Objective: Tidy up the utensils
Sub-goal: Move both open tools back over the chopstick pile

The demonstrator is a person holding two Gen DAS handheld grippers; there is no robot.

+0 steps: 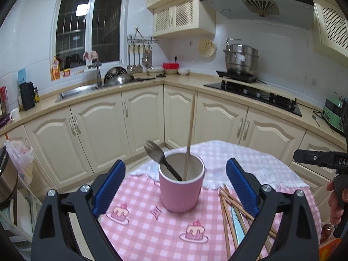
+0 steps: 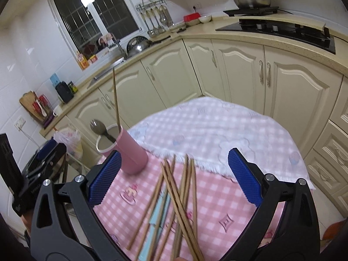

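Right gripper (image 2: 174, 175) up close, fingers spread wide and holding nothing, hovering over the loose pile of brown chopsticks (image 2: 178, 200) on the pink checked tablecloth (image 2: 213, 198). Roughly eight sticks there, crossed and motion-blurred, their near ends cut off at the frame's bottom edge, so an exact count is beyond reach. Two pale blue flat pieces (image 2: 159, 211) lie under the pile, mostly covered, and what they are can't be made out. Over to the left gripper (image 1: 176, 183): fingers also spread, empty, set either side of the single pink cup (image 1: 181, 184) without touching it. Inside the cup, one dark fork (image 1: 159, 157) leaning left with tines up, and one chopstick (image 1: 189, 134) standing nearly upright. Beyond the cup, a second, paler checked cloth (image 1: 250, 158) covers the far half of the table. Further back, the cream cabinets (image 1: 141, 119), and one steel pot (image 1: 241, 59) on the counter.
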